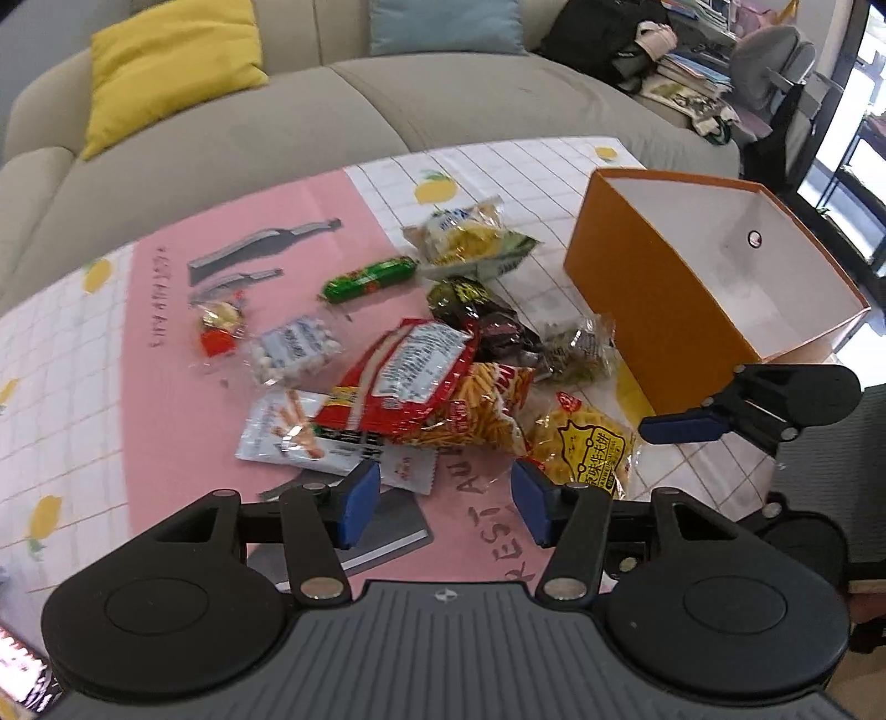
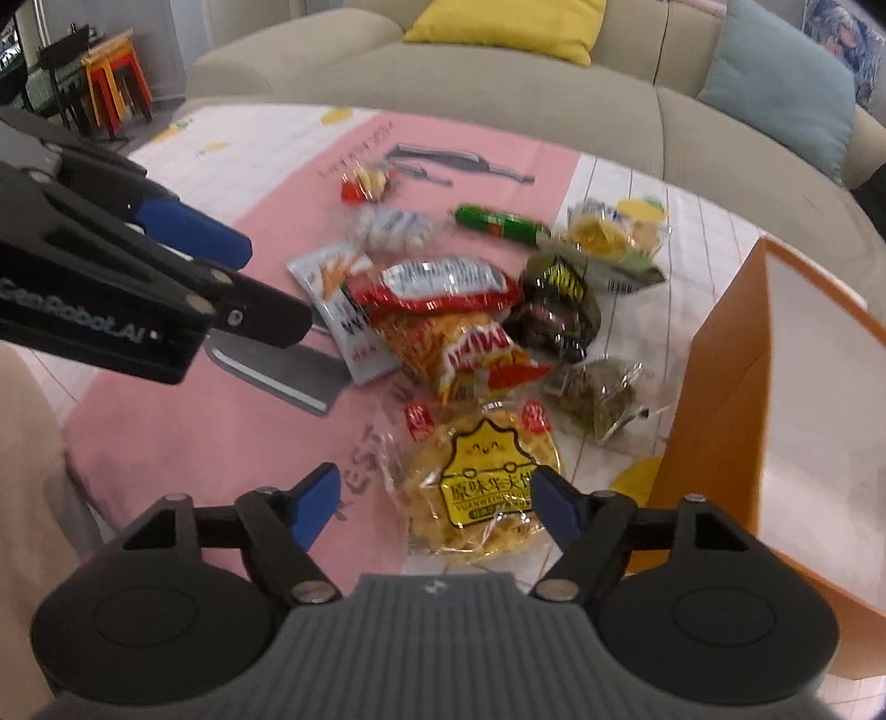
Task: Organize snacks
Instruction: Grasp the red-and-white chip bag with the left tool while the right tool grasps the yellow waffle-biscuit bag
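Observation:
A heap of snack packets lies on the pink and white tablecloth (image 1: pixel 183 443): a red packet (image 1: pixel 410 376), an orange stick-snack bag (image 1: pixel 487 418), a green sausage (image 1: pixel 368 279) and a white candy bag (image 1: pixel 296 351). An orange box (image 1: pixel 637 293) with a white inside stands open-topped at the right. My left gripper (image 1: pixel 446 498) hangs open over the cloth just short of the heap, holding nothing. My right gripper (image 2: pixel 437 501) is open above a round yellow cracker packet (image 2: pixel 476 487), which lies between its blue fingers beside the box (image 2: pixel 720 387). No pad visibly presses on it.
A beige sofa (image 1: pixel 332 127) with a yellow cushion (image 1: pixel 171 66) and a blue cushion (image 1: pixel 443 25) runs behind the table. A grey chair (image 1: pixel 775 61) and piled bags stand at the far right. Coloured stools (image 2: pixel 113 72) stand past the table's far left.

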A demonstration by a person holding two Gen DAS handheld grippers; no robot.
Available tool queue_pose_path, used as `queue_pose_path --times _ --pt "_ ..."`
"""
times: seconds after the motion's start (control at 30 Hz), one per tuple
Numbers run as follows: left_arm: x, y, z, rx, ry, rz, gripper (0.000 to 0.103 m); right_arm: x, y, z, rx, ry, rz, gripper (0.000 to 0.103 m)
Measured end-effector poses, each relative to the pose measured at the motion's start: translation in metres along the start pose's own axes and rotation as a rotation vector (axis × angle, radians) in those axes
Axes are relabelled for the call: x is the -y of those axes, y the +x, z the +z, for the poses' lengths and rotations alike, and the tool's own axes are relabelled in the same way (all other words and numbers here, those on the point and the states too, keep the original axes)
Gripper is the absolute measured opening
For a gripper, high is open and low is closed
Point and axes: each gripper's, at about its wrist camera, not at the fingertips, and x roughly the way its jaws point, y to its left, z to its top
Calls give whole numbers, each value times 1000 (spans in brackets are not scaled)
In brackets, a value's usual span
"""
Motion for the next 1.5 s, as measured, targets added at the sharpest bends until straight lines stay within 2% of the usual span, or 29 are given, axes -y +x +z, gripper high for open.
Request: queue_pose_path --times 0.07,0.17,0.3,0.4,0.6,0.67,0.77,0.8,0.9,1.03,1.13,1.3,1.4,1.5 --pt "-1 9 2 -2 6 -3 65 2 7 1 -8 -9 -18 77" --pt "-1 20 5 7 52 8 67 7 16 4 -5 -21 -29 86" --pt "-4 34 12 21 152 44 68 12 29 7 -26 -46 -16 89" --pt "-6 45 17 31 213 68 68 16 39 9 -35 -35 13 97" --pt "-6 67 20 15 312 90 67 21 55 9 -86 13 37 98" --pt "-3 70 17 17 348 102 62 20 56 9 -86 9 32 98" --pt "2 73 13 20 368 112 40 19 57 9 -81 4 28 97" --pt "4 75 12 14 370 115 32 18 57 9 -79 4 27 96" --pt "10 76 10 16 367 134 24 17 56 7 -74 -7 17 93" --pt "11 71 11 26 321 169 19 14 53 7 -73 -22 -9 86" --pt "10 58 9 40 293 189 16 15 49 8 -70 -7 -20 78" --pt "6 31 3 10 204 222 15 12 39 6 -57 7 -37 75" --pt "4 17 -5 -27 134 202 15 8 31 2 -56 17 -33 75" --pt "11 8 -16 -71 107 166 15 5 24 -4 -64 40 -39 75"
